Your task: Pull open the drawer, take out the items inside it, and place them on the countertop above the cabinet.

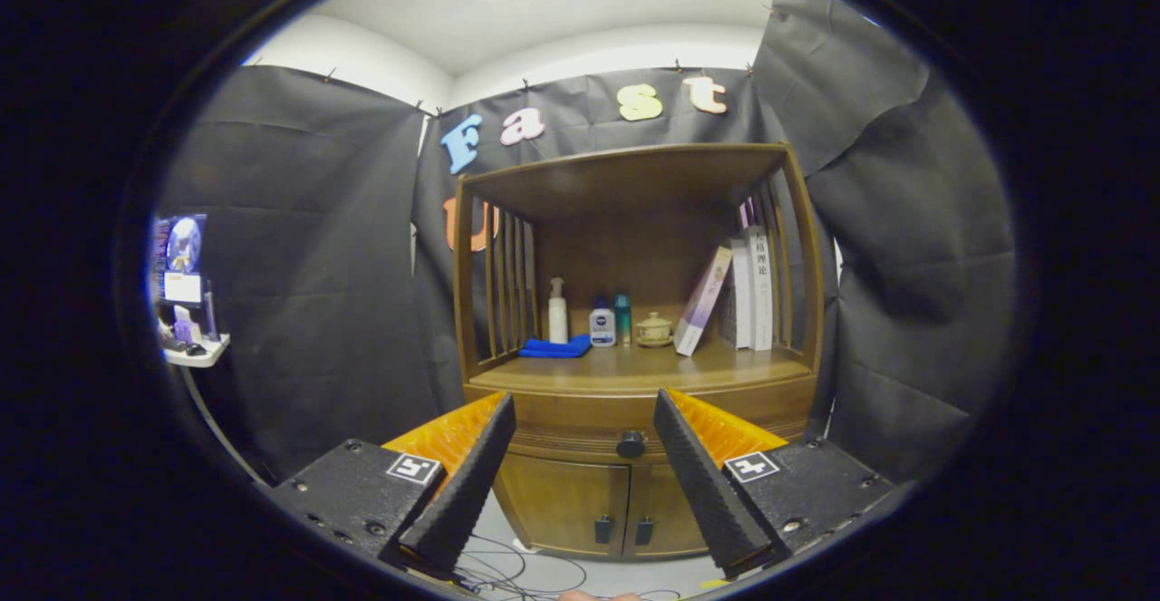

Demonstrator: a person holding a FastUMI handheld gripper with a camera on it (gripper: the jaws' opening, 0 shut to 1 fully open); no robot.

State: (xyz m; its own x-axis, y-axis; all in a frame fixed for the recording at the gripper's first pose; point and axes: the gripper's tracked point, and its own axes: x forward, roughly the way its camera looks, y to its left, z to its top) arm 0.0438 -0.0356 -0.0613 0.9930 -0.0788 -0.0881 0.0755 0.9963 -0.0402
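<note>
While the gripper hangs in front of a wooden cabinet, its fingers stand wide apart and hold nothing. The drawer sits shut beyond them, its dark round knob seen between the fingertips. On the bench above the drawer rest a folded blue cloth, a white pump bottle, two smaller bottles, a lidded cup and several books, one leaning. Two lower doors are closed.
</note>
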